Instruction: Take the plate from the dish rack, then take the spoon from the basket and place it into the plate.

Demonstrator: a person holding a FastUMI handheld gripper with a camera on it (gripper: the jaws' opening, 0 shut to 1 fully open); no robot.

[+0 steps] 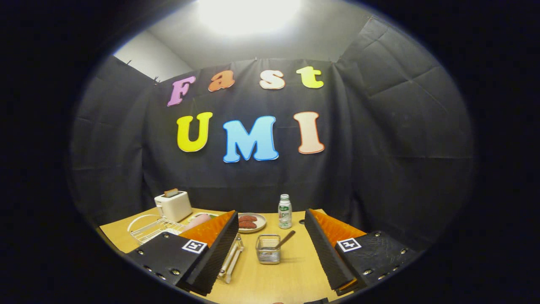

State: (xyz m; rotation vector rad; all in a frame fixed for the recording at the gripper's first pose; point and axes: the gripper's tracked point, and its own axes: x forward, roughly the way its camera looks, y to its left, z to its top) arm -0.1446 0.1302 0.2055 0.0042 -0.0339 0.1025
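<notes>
The pink plate [198, 221] sits at the white wire dish rack [149, 228], partly hidden behind the left finger, so step one looks unstarted. The claw [270, 249] hangs wide apart, empty (nothing touching it). The spoon [285, 239] leans in the mesh basket [268, 250] between the fingers. Next move: swing left toward the rack. Toaster [173, 205], bottle [285, 211] and a food dish [252, 222] stand beyond on the bench [291, 270].

Your gripper [270, 253] hangs above the worktop [291, 274] with its fingers [219, 247] spread wide, holding nothing. Between them stands the wire basket [268, 249], and the spoon [285, 239] leans out of it toward the right. Beyond the basket you see a plate [252, 222] carrying two reddish pieces, with a small bottle [285, 211] just beside it. The white dish rack [152, 228] sits behind your left finger, near a toaster [173, 205].
</notes>
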